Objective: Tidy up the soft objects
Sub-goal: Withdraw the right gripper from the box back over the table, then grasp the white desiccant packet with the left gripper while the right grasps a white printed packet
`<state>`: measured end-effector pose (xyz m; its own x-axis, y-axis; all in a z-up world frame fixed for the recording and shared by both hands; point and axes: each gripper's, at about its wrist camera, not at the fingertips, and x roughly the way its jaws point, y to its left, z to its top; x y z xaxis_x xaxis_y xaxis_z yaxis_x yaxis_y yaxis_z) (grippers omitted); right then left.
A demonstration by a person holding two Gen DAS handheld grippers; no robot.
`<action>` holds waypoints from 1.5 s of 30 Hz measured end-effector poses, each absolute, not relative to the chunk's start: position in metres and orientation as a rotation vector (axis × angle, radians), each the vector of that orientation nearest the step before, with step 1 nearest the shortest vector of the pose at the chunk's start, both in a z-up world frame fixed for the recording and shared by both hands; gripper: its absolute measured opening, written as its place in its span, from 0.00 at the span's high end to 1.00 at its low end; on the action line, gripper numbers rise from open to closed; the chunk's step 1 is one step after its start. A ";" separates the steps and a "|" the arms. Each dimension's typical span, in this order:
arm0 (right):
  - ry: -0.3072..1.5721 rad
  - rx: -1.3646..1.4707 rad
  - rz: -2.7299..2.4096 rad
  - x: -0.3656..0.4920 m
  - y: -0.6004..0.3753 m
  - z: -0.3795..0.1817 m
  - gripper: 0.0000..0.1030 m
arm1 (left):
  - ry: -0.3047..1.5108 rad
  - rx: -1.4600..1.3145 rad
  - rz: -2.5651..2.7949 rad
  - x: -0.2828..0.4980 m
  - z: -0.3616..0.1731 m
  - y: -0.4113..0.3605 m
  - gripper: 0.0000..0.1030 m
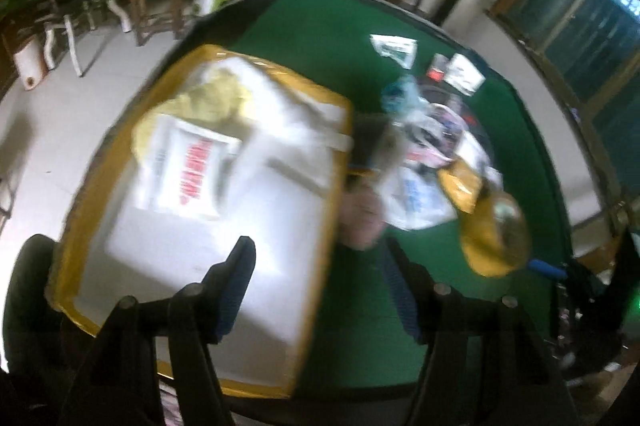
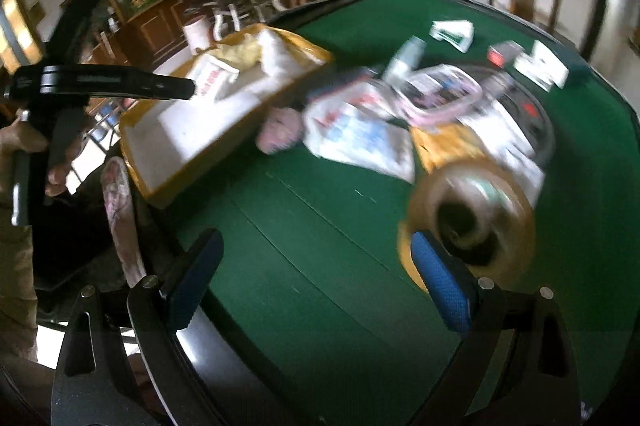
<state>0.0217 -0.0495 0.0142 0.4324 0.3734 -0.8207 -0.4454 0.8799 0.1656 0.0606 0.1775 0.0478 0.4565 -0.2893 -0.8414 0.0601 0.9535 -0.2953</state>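
Both pairs of jaws are seen spread wide, nothing between them: the left gripper is held over the tray's near corner, the right gripper over bare felt. A green table is covered at its far side. On it a yellow-rimmed tray is set, with a white bag and a yellow cloth inside. A heap of bags is piled beside it; a tape roll lies nearest the right gripper.

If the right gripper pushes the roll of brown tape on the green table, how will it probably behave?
The roll of brown tape looks round and rests against the pile, so it may roll or slide. Its hollow core suggests it is light. The right gripper stands open beside it.
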 end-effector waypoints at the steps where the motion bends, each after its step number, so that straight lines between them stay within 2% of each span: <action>1: 1.006 -0.070 0.491 0.019 -0.058 0.012 0.07 | 1.079 -0.236 -0.235 0.059 0.049 0.172 0.35; 12: 1.012 0.121 0.335 -0.001 -0.132 0.003 0.07 | 1.150 -0.197 -0.360 0.041 0.027 0.117 0.34; 26: 1.020 0.196 0.292 -0.014 -0.171 -0.011 0.07 | 1.191 -0.104 -0.320 0.075 0.016 0.073 0.34; 29: 1.018 0.201 0.290 -0.014 -0.176 -0.011 0.07 | 1.149 -0.002 -0.314 0.088 0.024 0.055 0.34; 35: 1.014 0.205 0.285 -0.017 -0.182 -0.010 0.07 | 1.085 0.402 -0.530 0.107 0.024 -0.003 0.34; 45: 1.028 0.247 0.249 -0.016 -0.201 -0.013 0.07 | 1.212 0.483 -0.616 0.145 -0.012 -0.025 0.34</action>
<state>-0.0165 -0.2009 -0.0132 0.4934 0.3178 -0.8097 -0.0882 0.9443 0.3169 0.1446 -0.0249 -0.0117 0.2256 -0.1783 -0.9578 0.6688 0.7432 0.0192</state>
